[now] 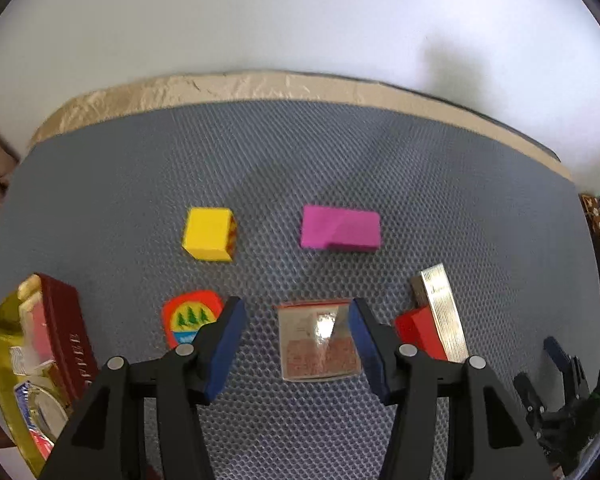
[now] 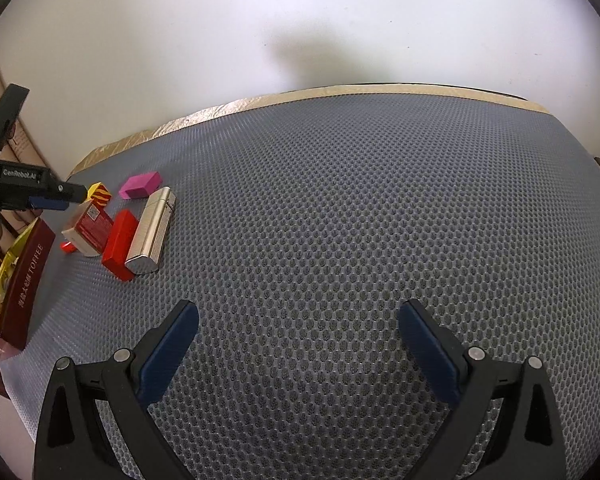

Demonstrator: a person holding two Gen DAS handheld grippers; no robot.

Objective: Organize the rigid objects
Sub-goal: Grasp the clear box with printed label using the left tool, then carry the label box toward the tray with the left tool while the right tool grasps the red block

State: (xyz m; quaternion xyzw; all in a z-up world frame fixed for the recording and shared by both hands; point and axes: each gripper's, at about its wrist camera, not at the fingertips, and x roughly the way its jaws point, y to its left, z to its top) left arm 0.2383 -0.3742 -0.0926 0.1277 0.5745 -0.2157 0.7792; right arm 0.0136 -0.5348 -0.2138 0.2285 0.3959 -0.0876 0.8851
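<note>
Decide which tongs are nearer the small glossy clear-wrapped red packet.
Left. The left tongs hang over the packet, open astride it; the right tongs hover open over bare grey mat, well apart.

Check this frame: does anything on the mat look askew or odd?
Yes. The silver case leans tilted against the red box instead of lying flat on the mat. Nothing looks spilled or damaged.

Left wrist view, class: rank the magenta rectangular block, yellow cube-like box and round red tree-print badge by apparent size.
1. Magenta rectangular block
2. Yellow cube-like box
3. Round red tree-print badge, unsure: nearer and partly hidden by the tool.
</note>
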